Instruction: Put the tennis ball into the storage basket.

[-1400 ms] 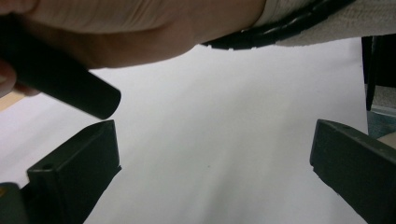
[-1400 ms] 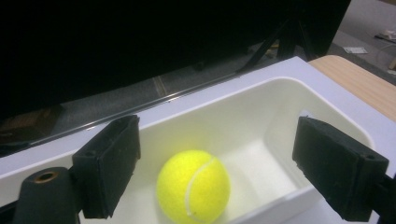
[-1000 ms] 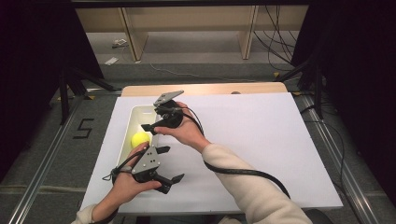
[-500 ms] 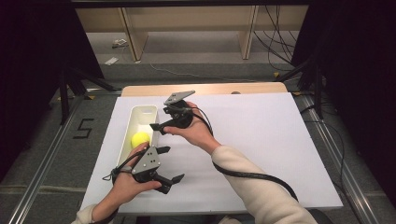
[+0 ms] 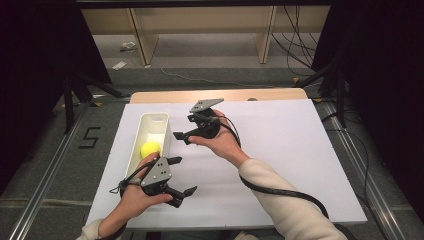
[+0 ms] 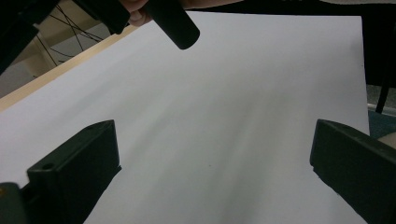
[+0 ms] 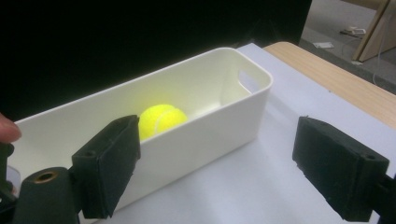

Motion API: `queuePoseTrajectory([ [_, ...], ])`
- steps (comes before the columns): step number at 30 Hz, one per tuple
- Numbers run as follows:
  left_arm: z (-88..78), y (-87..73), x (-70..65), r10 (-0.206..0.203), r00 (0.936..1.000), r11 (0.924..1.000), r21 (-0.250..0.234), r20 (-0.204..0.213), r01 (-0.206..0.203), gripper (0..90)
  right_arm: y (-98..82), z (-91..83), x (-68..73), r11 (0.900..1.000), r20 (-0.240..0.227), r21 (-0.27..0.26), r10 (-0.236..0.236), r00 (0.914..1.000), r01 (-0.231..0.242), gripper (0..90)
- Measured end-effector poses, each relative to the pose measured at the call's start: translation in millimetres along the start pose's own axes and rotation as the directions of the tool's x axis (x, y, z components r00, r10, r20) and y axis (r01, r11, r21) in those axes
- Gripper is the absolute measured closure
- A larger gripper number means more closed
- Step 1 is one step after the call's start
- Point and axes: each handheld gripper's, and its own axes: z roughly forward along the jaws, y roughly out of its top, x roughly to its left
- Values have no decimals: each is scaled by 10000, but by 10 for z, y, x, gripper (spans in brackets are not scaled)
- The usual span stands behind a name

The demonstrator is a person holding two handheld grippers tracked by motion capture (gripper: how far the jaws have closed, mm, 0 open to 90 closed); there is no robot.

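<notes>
A yellow tennis ball [image 5: 150,149] lies in the near half of a long white bin [image 5: 146,125] at the left of the white table sheet. My right gripper [image 5: 181,127] is held just right of the bin with its jaws open towards it and nothing between them. In the right gripper view [image 7: 217,158] the ball [image 7: 161,119] sits behind the bin's near wall [image 7: 219,116]. My left gripper [image 5: 182,175] rests near the front edge, below the bin, open and empty. Its own view [image 6: 215,154] looks across bare sheet, with a part of the right gripper [image 6: 173,23] at the top.
The white sheet [image 5: 290,150] covers the table, and a strip of wooden tabletop [image 5: 250,94] shows at the far edge. Wooden shelf legs [image 5: 265,35] stand on the floor beyond. Black curtains hang on both sides. A "5" mark [image 5: 90,137] is on the floor at left.
My right gripper has drawn back to the right, from the bin's rim to a spot beside it. The left gripper and the ball have stayed put.
</notes>
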Motion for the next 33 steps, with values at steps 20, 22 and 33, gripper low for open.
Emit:
queuePoseTrajectory([
  [20, 1, -1, -1, -19, 10000, 10000, -6, -2, 19, 9, -153, -266, -84, 9992, 350, -254, 316, 9989, -307, 157],
  [22, -1, -1, 1, -15, 10000, 10000, -3, -17, 15, 9, -166, -296, -99, 9992, 398, -258, 313, 9987, -303, 157],
  [33, 4, -3, 0, -31, 10000, 10000, -1, -33, 31, 10, -249, -505, -179, 9982, 728, -397, 477, 9962, -449, 157],
])
